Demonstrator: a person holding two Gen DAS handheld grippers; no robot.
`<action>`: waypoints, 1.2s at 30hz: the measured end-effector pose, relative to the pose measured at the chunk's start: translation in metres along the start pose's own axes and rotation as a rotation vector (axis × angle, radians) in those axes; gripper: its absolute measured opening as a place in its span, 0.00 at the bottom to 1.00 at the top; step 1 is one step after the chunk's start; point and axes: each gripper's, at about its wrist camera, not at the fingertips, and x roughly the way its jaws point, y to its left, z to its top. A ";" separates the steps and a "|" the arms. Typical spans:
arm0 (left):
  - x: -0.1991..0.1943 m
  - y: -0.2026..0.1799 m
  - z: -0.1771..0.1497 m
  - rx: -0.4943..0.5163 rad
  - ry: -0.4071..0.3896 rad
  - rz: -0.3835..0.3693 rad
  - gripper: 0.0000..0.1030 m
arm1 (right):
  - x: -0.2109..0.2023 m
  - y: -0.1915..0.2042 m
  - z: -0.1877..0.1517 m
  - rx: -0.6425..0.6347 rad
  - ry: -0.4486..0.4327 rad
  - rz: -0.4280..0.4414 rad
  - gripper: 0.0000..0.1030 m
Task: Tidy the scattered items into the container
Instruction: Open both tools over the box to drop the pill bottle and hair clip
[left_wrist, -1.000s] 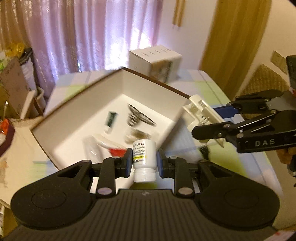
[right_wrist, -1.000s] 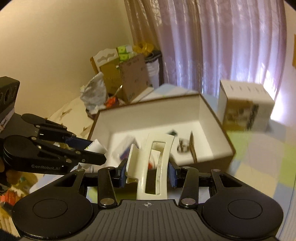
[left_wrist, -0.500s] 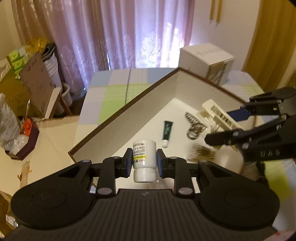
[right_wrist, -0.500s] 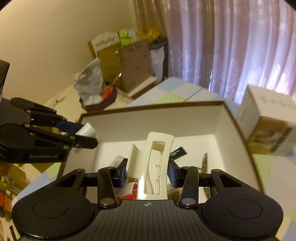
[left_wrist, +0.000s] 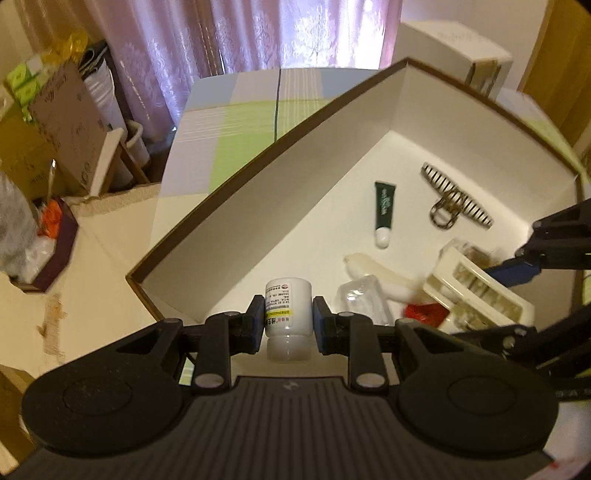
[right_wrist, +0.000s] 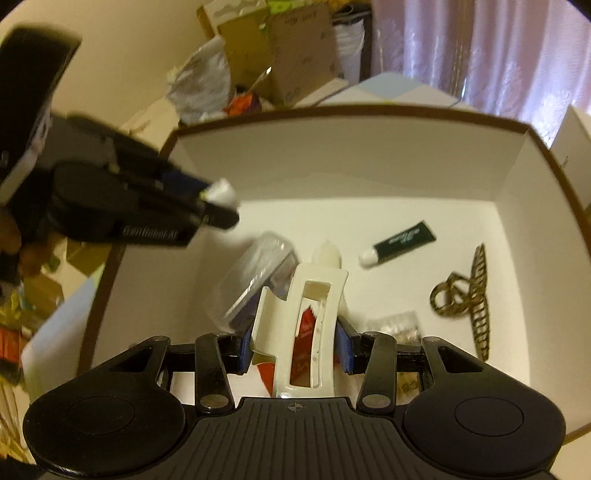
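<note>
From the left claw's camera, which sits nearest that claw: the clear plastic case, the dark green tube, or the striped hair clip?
1. Clear plastic case, just right of the left claw.
2. Dark green tube, mid-box.
3. Striped hair clip, far right, only slightly beyond.

My left tool (left_wrist: 288, 319) is black with blue pads, gripping a white bottle (left_wrist: 287, 309) with a yellow label band. At two o'clock: a dark green tube (left_wrist: 384, 205) with a white cap and a black-and-white striped hair clip (left_wrist: 456, 201). The box (left_wrist: 258, 206) is white inside with a brown rim. My right tool (right_wrist: 295, 347) holds a cream clip (right_wrist: 303, 328) over something red. The desk (left_wrist: 240, 122) is checked green, lilac and white.
</note>
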 end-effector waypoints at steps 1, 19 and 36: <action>0.001 0.000 0.001 0.004 0.003 0.003 0.22 | 0.003 0.001 0.000 -0.003 0.007 0.006 0.40; 0.019 -0.025 -0.005 0.317 0.049 0.047 0.22 | 0.012 0.019 -0.011 -0.077 0.042 0.066 0.40; 0.029 -0.027 -0.002 0.377 0.114 0.042 0.38 | 0.020 0.021 -0.013 -0.081 0.092 0.111 0.40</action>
